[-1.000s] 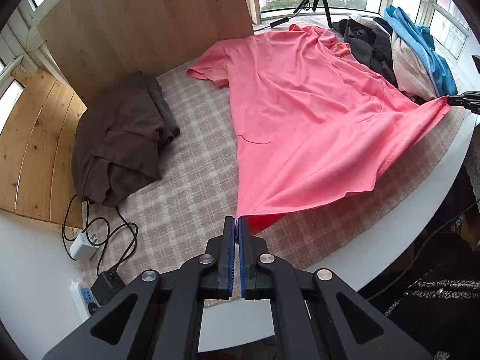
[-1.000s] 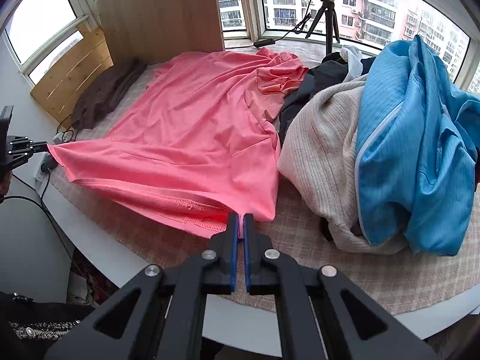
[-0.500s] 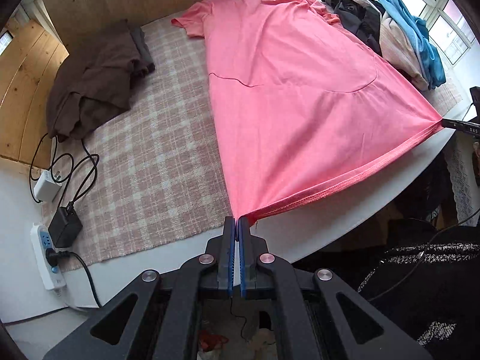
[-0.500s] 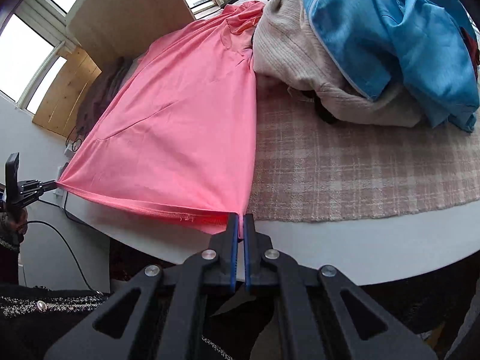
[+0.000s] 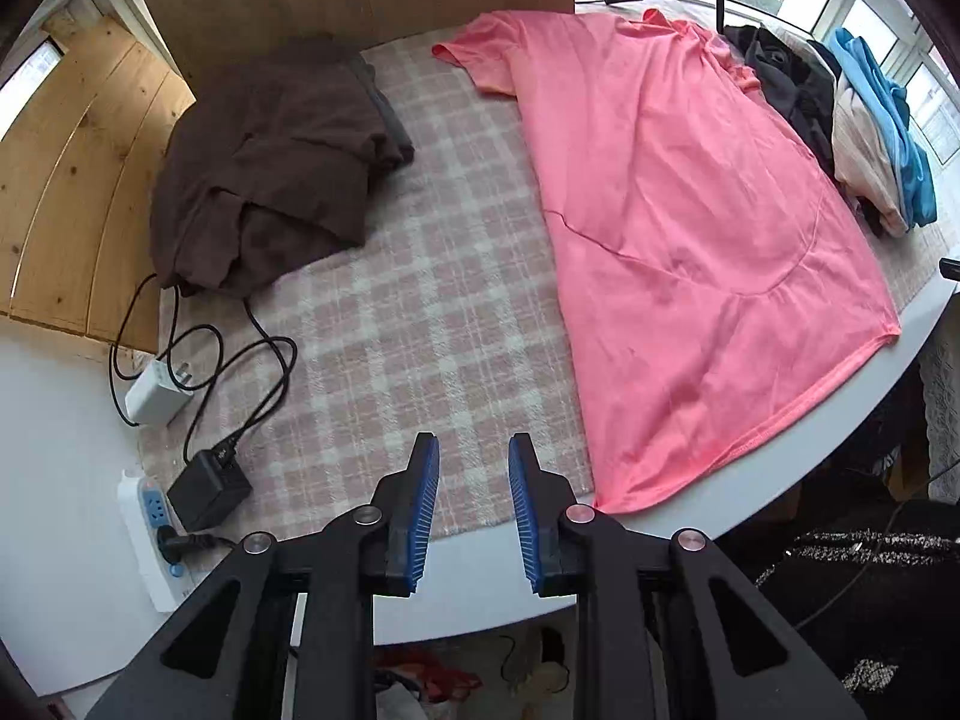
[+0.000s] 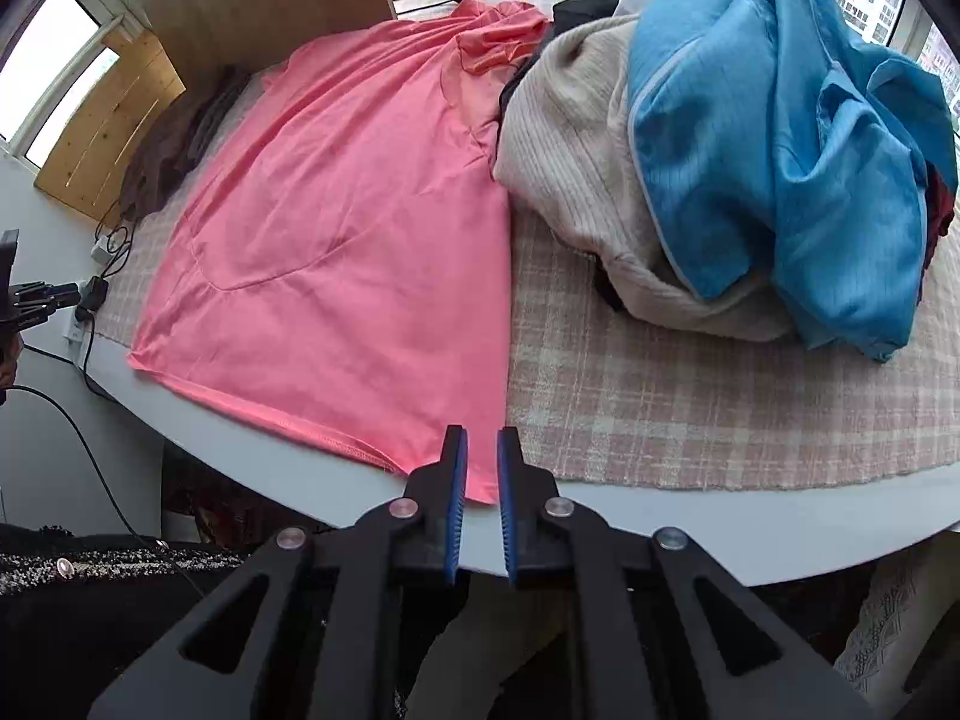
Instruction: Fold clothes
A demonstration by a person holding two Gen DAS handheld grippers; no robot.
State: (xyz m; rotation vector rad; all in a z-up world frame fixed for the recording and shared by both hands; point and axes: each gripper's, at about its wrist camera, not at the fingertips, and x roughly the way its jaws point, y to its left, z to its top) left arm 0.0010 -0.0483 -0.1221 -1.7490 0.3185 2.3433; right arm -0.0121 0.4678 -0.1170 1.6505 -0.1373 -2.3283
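A pink shirt (image 5: 678, 228) lies spread flat across the checked cloth (image 5: 390, 324) on a round table (image 5: 810, 450), its hem draped over the near rim and its collar toward the windows. The left tool (image 5: 471, 504) hangs wide open and empty above the cloth, just left of the hem's corner. The right tool (image 6: 480, 480) is parted more narrowly, also holding nothing, with the shirt's other hem corner showing between its jaws.

With the hem overhanging the table edge, any tug toward the person could drag the shirt off the table. One sleeve (image 6: 498, 42) is bunched against the heap of beige knit (image 6: 576, 138) and blue jacket (image 6: 780, 138), so a fold across that side could snag the pile or trap a crease. A brown garment (image 5: 270, 162) sits well apart by the cables (image 5: 240, 372), which could catch a low-swinging left tool.
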